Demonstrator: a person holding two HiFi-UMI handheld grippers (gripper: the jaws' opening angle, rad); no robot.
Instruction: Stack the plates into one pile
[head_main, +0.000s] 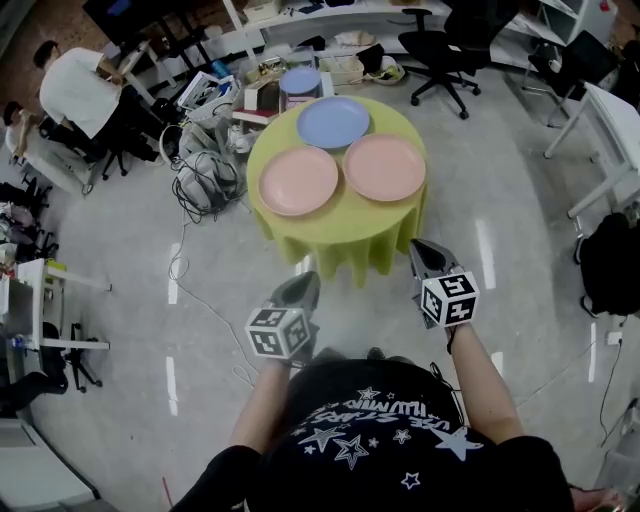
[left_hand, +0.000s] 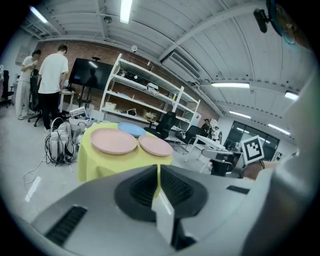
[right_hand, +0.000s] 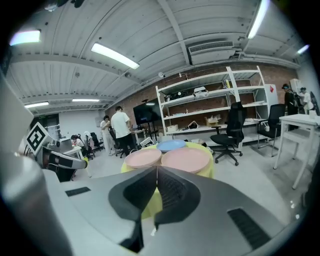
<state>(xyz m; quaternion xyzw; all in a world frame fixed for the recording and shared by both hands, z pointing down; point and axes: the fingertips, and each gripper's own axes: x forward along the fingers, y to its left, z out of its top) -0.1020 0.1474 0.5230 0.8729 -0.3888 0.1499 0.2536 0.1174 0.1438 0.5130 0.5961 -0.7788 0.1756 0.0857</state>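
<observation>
A round yellow desk carries three separate plates: blue plate farthest, left pink plate and right pink plate side by side nearer. Left gripper and right gripper – both clenched, empty – hang short of it.

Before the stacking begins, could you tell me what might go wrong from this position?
1. The left pink plate and the right pink plate sit near the front edge of the yellow-draped table; a push could slide one off.
2. They lie flat on the cloth, so jaws reaching for a rim might pinch fabric too.
3. Loose cables lie on the floor beside it: a possible trip when stepping in.
</observation>
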